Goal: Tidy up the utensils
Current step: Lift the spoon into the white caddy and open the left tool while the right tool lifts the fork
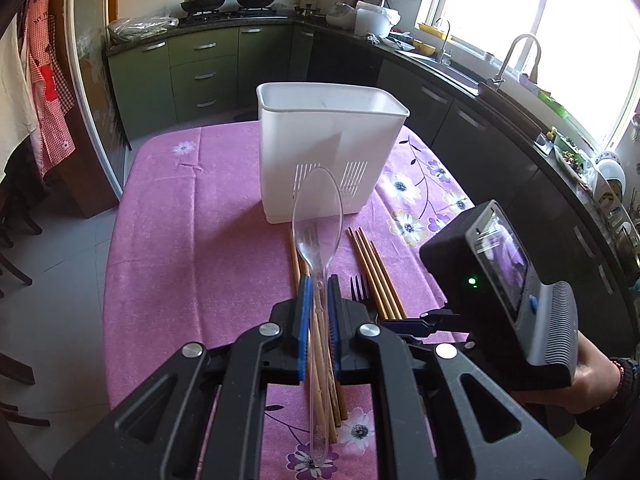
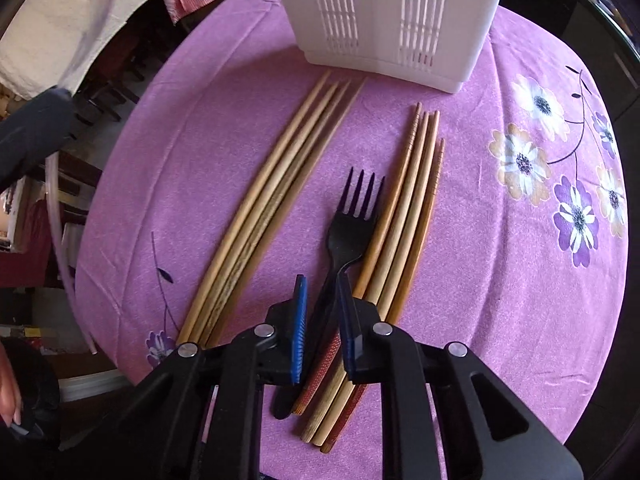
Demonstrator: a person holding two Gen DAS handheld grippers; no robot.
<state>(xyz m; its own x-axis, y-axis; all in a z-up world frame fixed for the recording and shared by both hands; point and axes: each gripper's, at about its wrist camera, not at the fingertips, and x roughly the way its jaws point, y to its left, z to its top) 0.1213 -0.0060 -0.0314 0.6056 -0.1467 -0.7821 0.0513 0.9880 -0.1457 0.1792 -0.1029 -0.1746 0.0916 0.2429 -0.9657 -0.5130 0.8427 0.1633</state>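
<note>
My left gripper (image 1: pixel 318 284) is shut on the handle of a clear plastic spoon (image 1: pixel 318 208). It holds the spoon above the table, bowl pointing at the white slotted utensil holder (image 1: pixel 328 140). My right gripper (image 2: pixel 323 284) points steeply down at the table. Its blue pads sit close against the handle of a black fork (image 2: pixel 352 224) that lies between two bundles of chopsticks. The pale bundle (image 2: pixel 272 200) is to the left and the browner one (image 2: pixel 408 208) to the right. The holder (image 2: pixel 384 12) stands just beyond their tips.
A purple flowered cloth (image 1: pixel 200 240) covers the table; its rounded edges drop off left and right. A hand (image 1: pixel 592 380) holds the right tool's body (image 1: pixel 500 280) close beside my left gripper. Dark chairs (image 1: pixel 16 264) stand at the left; kitchen counters (image 1: pixel 500 128) run behind and right.
</note>
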